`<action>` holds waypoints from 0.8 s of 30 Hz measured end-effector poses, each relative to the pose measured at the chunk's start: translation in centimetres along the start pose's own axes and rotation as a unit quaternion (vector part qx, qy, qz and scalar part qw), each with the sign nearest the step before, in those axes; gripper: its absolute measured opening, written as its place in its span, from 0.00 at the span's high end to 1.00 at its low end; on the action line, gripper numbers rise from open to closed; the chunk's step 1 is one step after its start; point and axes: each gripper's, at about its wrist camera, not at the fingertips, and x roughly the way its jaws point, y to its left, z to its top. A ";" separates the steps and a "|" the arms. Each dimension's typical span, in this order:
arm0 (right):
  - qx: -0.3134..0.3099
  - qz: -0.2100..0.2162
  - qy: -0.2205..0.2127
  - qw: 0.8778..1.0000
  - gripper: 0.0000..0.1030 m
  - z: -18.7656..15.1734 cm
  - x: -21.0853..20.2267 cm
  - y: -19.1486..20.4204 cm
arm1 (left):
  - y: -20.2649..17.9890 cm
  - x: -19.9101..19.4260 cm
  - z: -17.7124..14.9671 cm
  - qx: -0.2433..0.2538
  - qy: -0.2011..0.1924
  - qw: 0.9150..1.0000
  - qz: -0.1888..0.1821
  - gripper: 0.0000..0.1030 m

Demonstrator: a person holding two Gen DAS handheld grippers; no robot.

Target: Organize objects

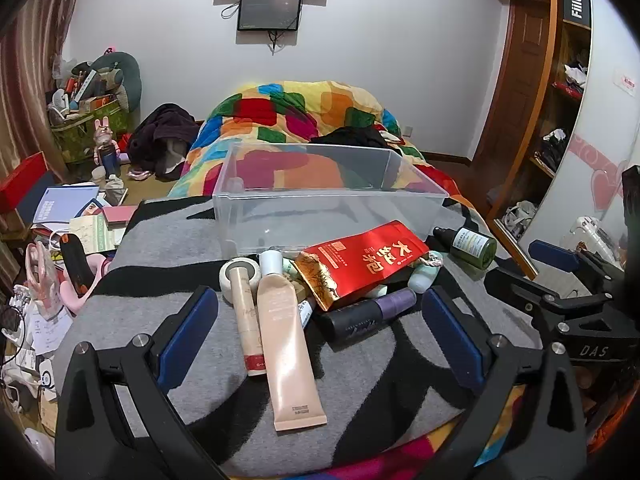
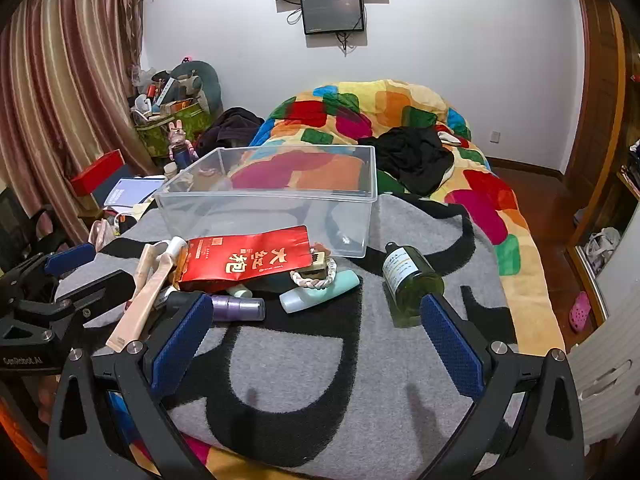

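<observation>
A clear plastic bin (image 1: 328, 196) (image 2: 272, 200) stands on the grey and black blanket (image 1: 160, 240) (image 2: 320, 360). In front of it lie a red tea pouch (image 1: 368, 260) (image 2: 244, 258), a pink tube (image 1: 284, 340) (image 2: 144, 292), a slimmer beige tube (image 1: 246, 312), a dark purple-capped bottle (image 1: 368, 314) (image 2: 236, 307), a mint tube (image 2: 320, 291) and a green glass bottle (image 1: 474, 245) (image 2: 408, 280). My left gripper (image 1: 320, 320) is open above the tubes. My right gripper (image 2: 316, 328) is open over the blanket, its right finger beside the green bottle.
A colourful quilt (image 1: 304, 120) (image 2: 400, 120) with black clothes (image 2: 412, 152) lies behind the bin. Books and clutter (image 1: 72, 216) cover the floor at the left. A wooden shelf (image 1: 560, 100) stands at the right.
</observation>
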 end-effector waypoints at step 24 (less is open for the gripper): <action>-0.004 0.001 0.001 1.000 0.00 -0.1 -0.2 0.9 | -0.1 0.1 0.3 -0.004 0.002 1.000 -0.003 0.00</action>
